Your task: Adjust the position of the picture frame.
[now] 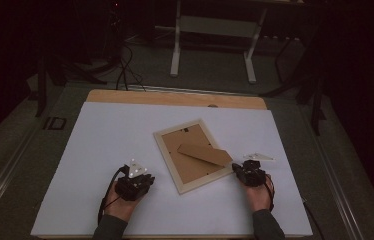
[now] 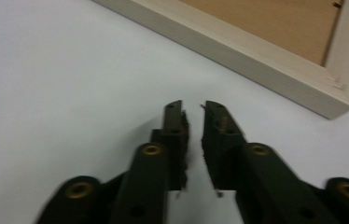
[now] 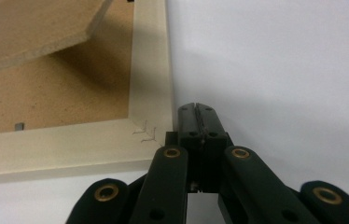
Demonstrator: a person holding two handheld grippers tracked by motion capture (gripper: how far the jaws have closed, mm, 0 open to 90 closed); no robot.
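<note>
A light wooden picture frame [image 1: 167, 156] lies face down on the white tabletop [image 1: 105, 140], its brown backing up and its cardboard stand flap [image 1: 206, 154] raised. My left gripper [image 1: 150, 178] is low on the table just left of the frame's near corner; in the left gripper view its jaws [image 2: 192, 105] stand a narrow gap apart with nothing between them, and the frame edge [image 2: 275, 70] lies a little ahead. My right gripper [image 1: 235, 168] is at the frame's right corner, shut and empty, its tips [image 3: 197, 106] right beside the frame's rim [image 3: 149, 70], under the flap [image 3: 32, 32].
The table's far edge is a bare wooden strip [image 1: 175, 97]. Beyond it, a white desk stand [image 1: 212, 30] and dark cables [image 1: 125, 70] are on the floor. White tabletop stretches to the left of and behind the frame.
</note>
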